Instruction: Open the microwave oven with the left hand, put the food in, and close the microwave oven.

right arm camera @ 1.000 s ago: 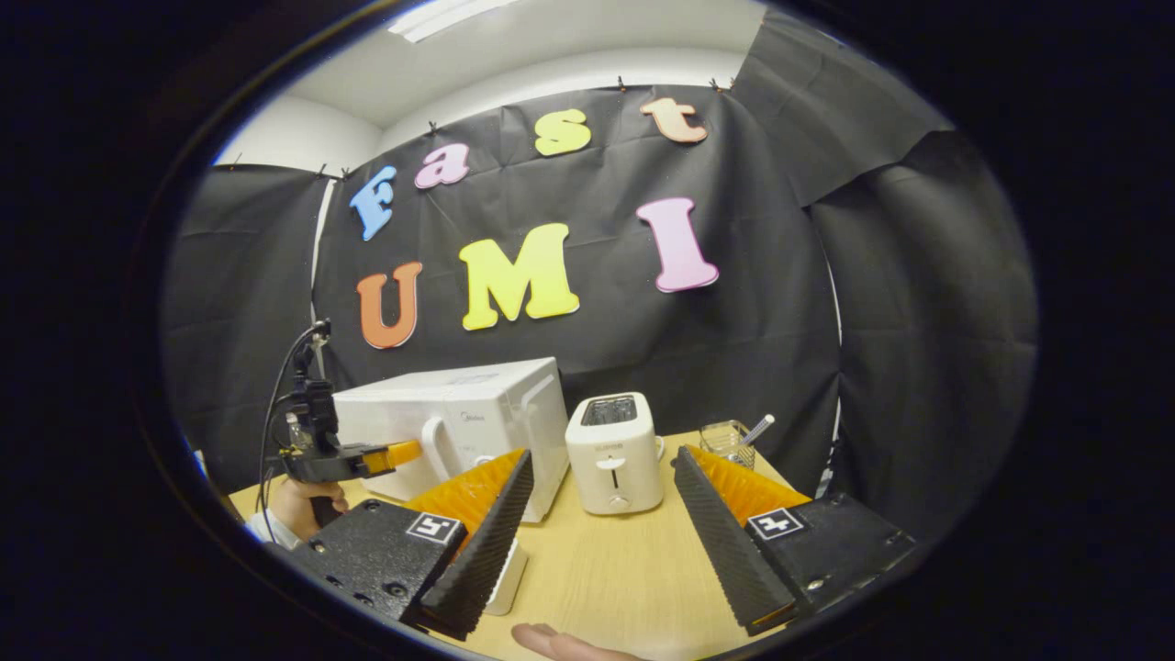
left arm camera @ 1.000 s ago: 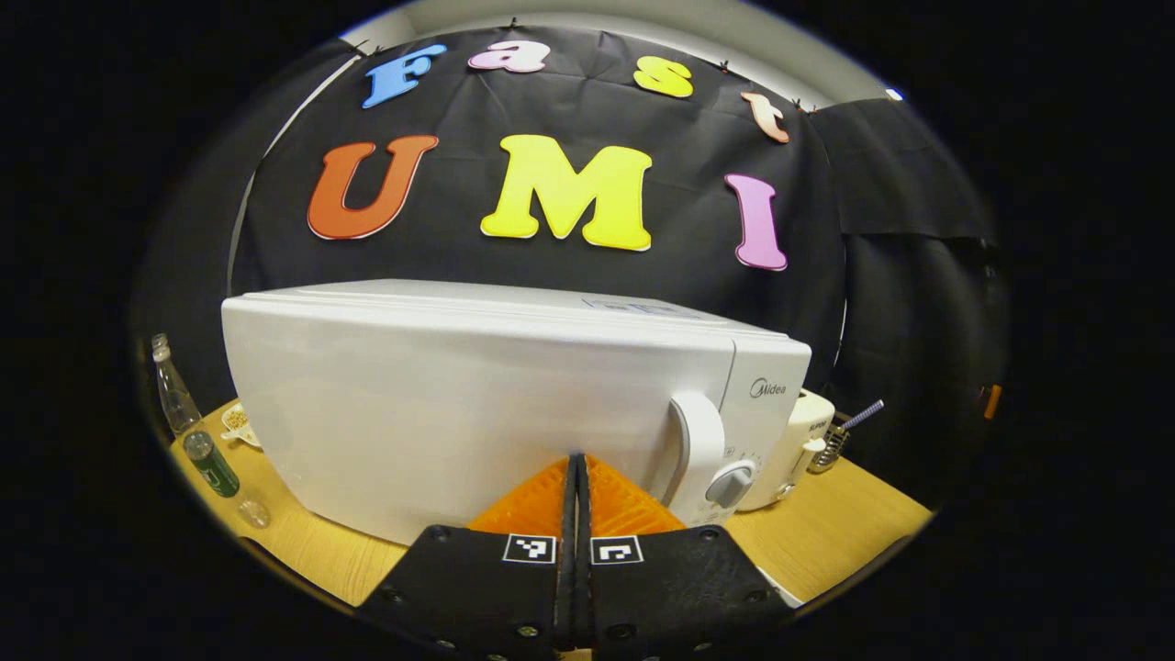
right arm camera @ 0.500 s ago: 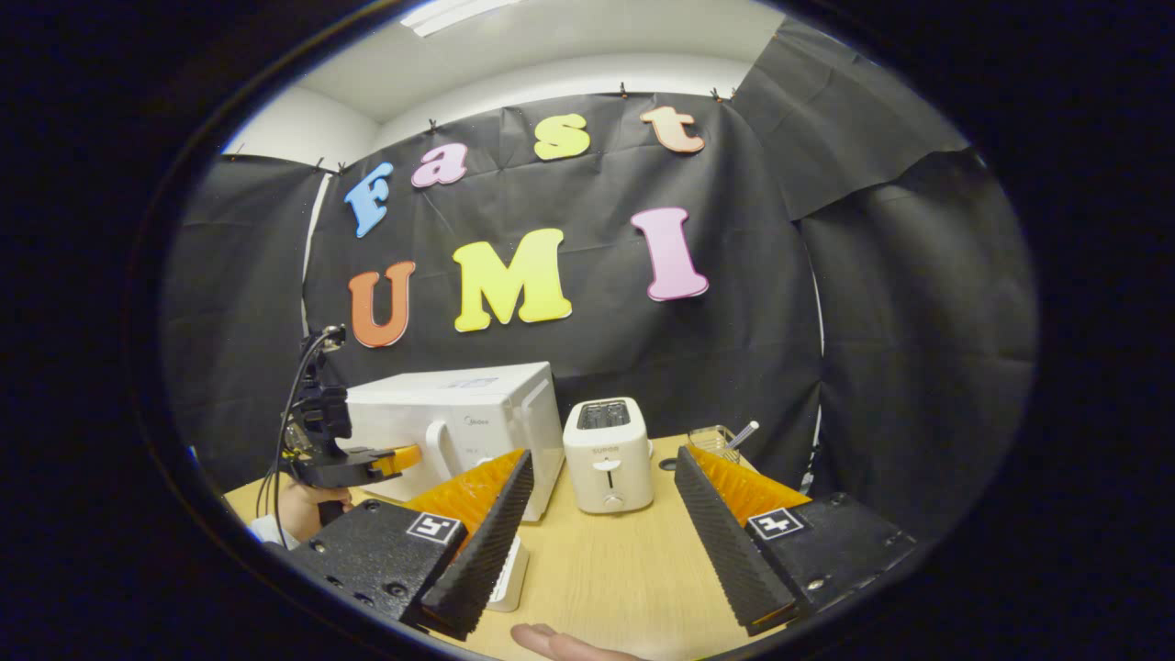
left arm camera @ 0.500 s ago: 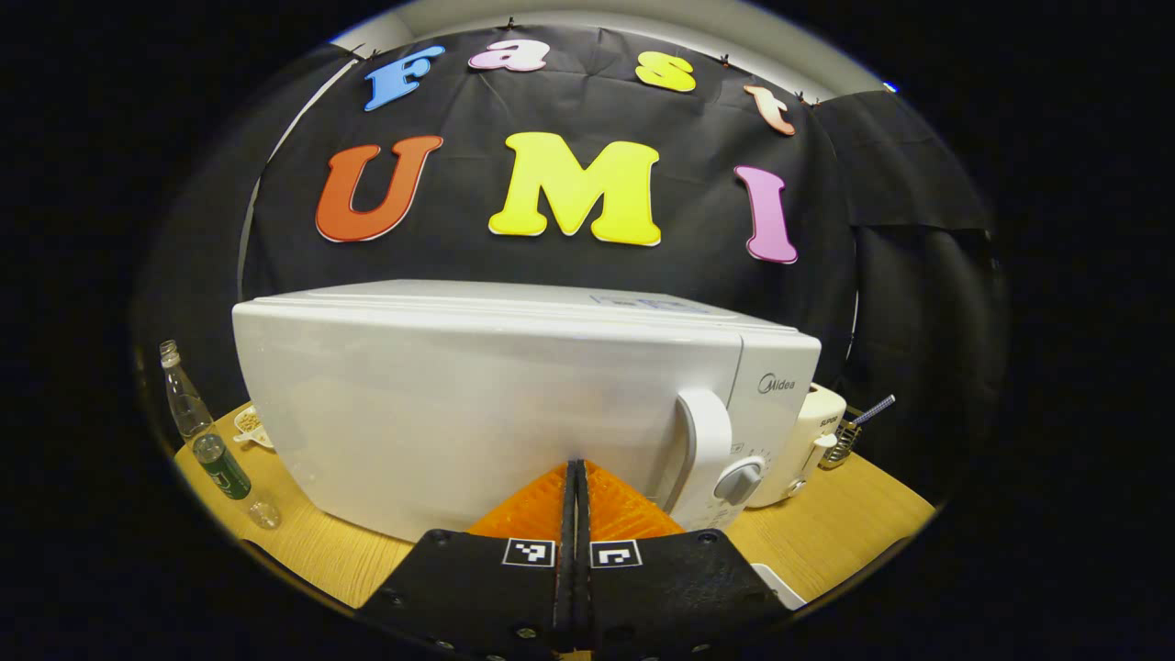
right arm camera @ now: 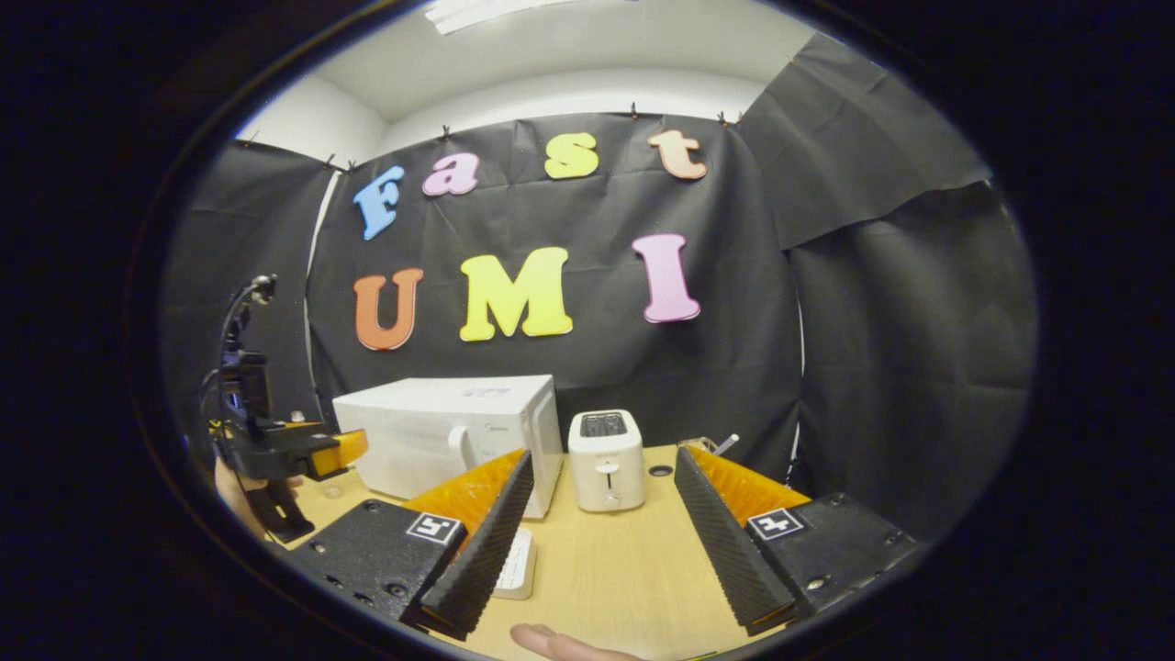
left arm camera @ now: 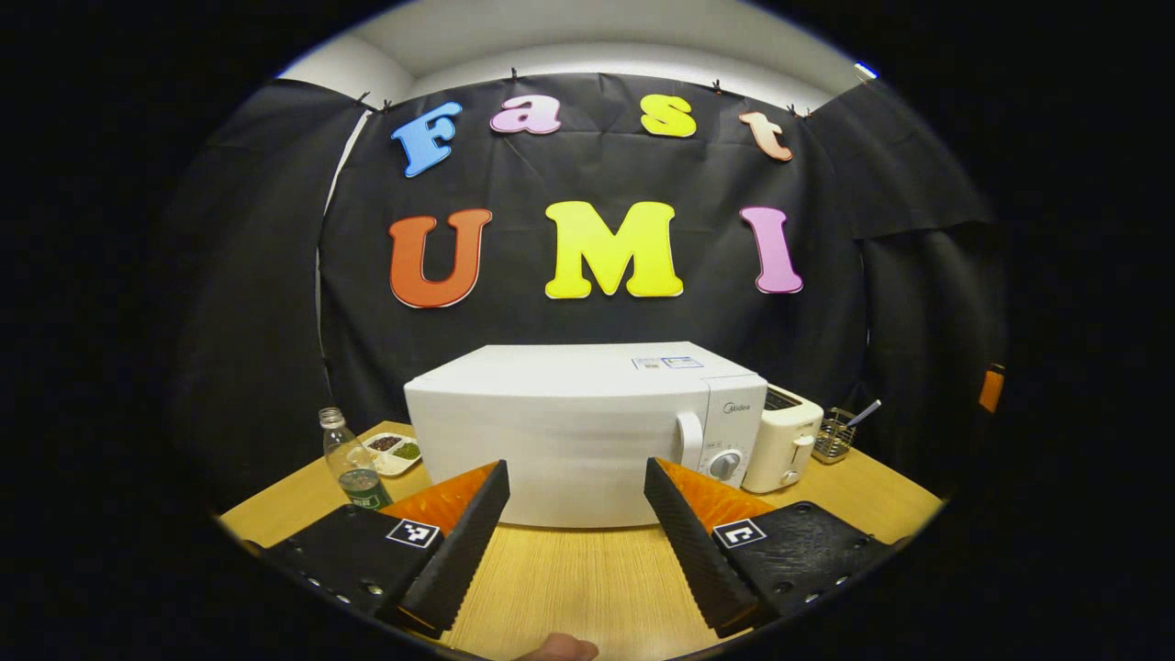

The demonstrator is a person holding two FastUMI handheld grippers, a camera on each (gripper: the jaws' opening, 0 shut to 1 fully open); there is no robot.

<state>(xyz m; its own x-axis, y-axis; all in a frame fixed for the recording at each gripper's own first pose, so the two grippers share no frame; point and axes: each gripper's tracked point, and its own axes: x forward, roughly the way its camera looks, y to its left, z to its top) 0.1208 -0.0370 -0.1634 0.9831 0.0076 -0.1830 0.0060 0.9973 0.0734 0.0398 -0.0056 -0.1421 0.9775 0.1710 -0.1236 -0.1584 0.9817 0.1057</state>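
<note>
The white microwave [left arm camera: 569,431] stands on the wooden table [left arm camera: 587,578] with its door shut; the handle [left arm camera: 688,441] and a dial [left arm camera: 725,464] are on its right side. My left gripper [left arm camera: 576,466] is open, well back from the door, with nothing between its fingers. In the right gripper view the microwave [right arm camera: 431,441] sits at the left, and the left gripper [right arm camera: 321,450] hangs in front of it in a hand [right arm camera: 234,477]. My right gripper [right arm camera: 603,454] is open and empty over the table. A flat white object [right arm camera: 519,565] lies under its left finger; I cannot tell what it is.
A white toaster [left arm camera: 780,445] stands right of the microwave, with a wire holder [left arm camera: 833,441] beyond it. A bottle [left arm camera: 353,464] and a small divided dish [left arm camera: 390,450] sit left of the microwave. A fingertip [right arm camera: 560,643] shows at the bottom edge.
My left gripper went from shut, close against the microwave door, to open and drawn well back. The right gripper's view drew back slightly; it stays open.
</note>
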